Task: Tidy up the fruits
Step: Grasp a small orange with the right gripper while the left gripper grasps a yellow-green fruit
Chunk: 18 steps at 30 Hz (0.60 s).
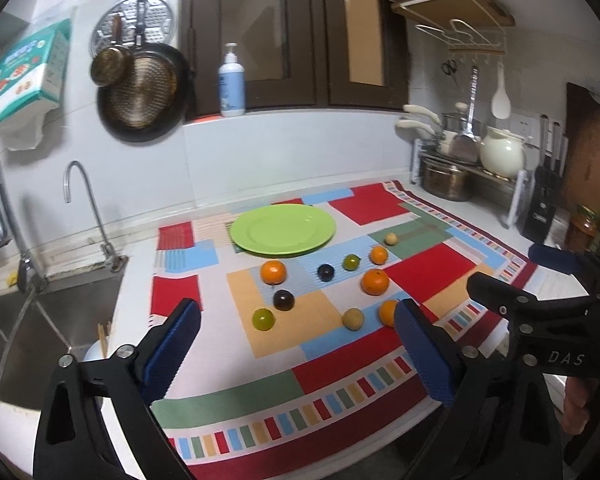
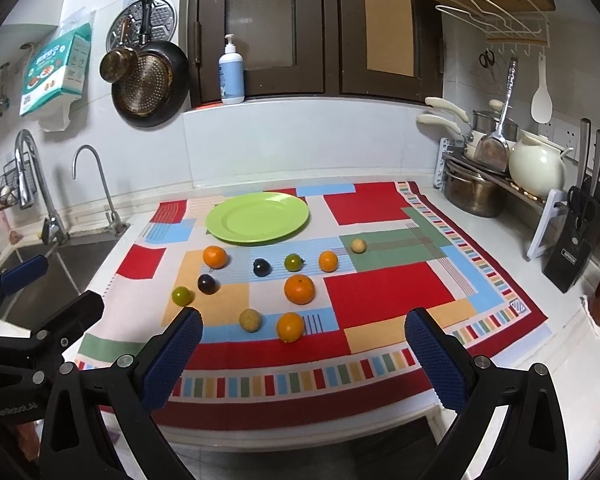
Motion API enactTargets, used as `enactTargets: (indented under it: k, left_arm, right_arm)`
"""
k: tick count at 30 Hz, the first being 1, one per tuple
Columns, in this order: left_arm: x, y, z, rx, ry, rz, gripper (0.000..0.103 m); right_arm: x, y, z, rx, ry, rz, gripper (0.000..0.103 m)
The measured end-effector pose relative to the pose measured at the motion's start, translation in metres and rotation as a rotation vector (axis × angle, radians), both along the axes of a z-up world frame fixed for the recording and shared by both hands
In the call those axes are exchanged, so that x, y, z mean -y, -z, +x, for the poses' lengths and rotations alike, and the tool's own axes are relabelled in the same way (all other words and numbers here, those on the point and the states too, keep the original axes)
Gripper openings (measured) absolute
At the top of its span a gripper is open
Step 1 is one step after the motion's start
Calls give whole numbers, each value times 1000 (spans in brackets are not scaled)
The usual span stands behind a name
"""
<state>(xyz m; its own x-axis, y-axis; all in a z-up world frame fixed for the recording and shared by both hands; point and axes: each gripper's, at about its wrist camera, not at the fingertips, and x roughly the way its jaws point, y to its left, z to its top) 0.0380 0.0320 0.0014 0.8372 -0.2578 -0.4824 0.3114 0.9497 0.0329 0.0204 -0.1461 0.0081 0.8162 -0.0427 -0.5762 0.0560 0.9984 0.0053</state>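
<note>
Left wrist view shows ten small fruits scattered on the patterned cloth [image 1: 340, 396] over the counter, all between the green plate [image 1: 283, 229] near the cloth's back edge and its front edge; the plate is bare, so sorting has not begun, as far as I can judge. The sensible first pick looks like the orange [image 1: 389, 313] or the tan fruit [image 1: 353, 319] nearest the front edge. Come down over one fruit with a pad on each side, clear of its neighbour, since those two sit just beside each other and round fruit rolls at a nudge. Close gently, lift straight, and set it well inside the plate's rim. The left gripper [image 1: 296, 344] hangs above the cloth's front part with its blue pads spread wide, nothing between them and touching nothing. The right gripper [image 2: 303, 354] is likewise spread wide and empty, hovering over the front edge, with the front orange [image 2: 290, 327] ahead of its fingers.
</note>
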Motion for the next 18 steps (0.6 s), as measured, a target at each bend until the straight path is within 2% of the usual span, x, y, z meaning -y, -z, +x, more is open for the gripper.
enactTargets:
  k: [6,14,18]
  left_arm:
    - [13,8,13,-12,101,-2,91]
    - [40,33,42,-70,232,52,68]
    - [52,47,56,-97,256,92,63]
  right_arm:
    - [0,8,7,-16,-15,-16,101]
    - [7,31,38,-74,-131,-66,85]
    - [8,45,56,-117,-206,-58,77]
